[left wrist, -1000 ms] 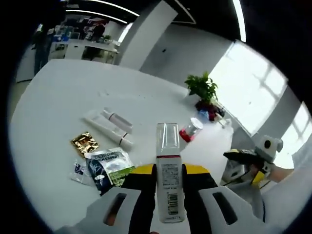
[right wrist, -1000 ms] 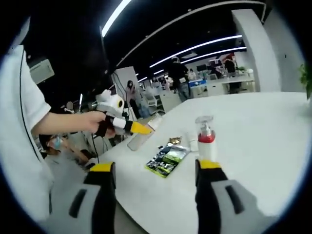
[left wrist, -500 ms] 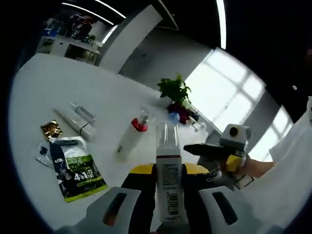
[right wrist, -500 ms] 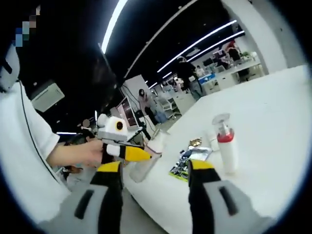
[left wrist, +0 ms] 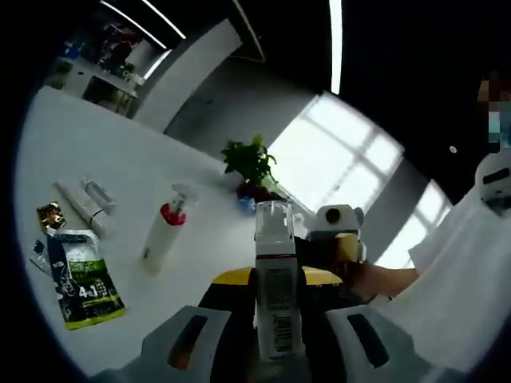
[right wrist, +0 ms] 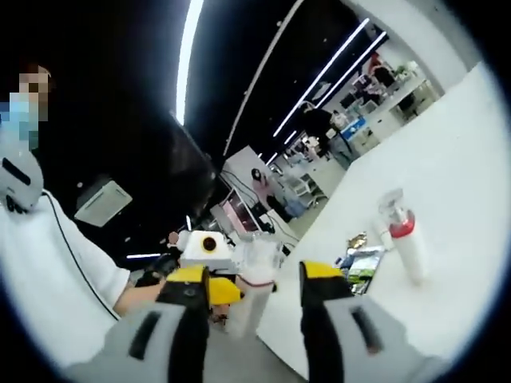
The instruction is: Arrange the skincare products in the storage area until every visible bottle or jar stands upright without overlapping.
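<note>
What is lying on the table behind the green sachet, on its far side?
Behind the green sachet lie a small gold packet and two white tubes on the white table. What lies under the sachet is covered.

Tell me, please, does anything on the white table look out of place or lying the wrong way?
Yes. Two slim tubes lie flat on the table beside loose sachets, while the red-collared pump bottle stands upright.

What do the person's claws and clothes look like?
The left claw has pale grey jaws with dark slots, black inner arms and yellow tips. The right claw looks the same. The person wears a white short sleeve with a thin black cable running down it.
</note>
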